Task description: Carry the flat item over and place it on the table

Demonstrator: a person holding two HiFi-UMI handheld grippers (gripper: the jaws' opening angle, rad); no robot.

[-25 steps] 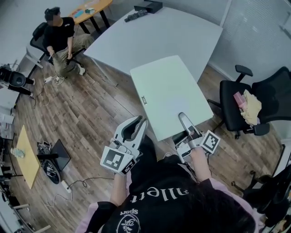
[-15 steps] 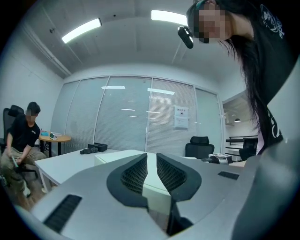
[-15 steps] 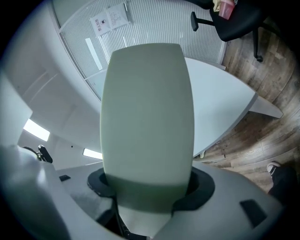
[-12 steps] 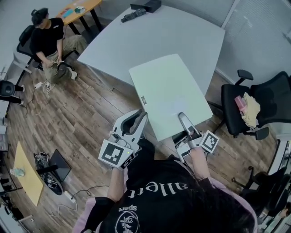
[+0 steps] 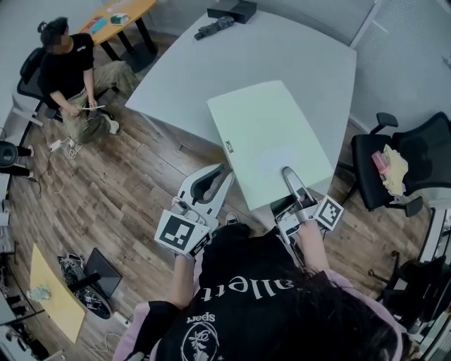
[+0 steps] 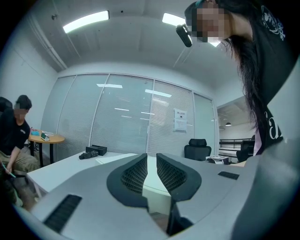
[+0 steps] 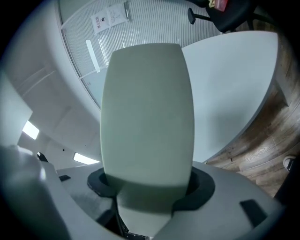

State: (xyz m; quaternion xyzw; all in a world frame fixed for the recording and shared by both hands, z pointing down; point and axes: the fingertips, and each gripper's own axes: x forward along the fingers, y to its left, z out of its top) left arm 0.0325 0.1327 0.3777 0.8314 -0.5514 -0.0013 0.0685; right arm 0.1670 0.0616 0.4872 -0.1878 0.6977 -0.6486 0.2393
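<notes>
Clamping flat panel, right gripper, lower finger hidden

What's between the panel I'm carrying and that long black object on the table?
Nothing: just bare white table between panel and long black object, seen in the head view.

White table (black box atop)
</notes>
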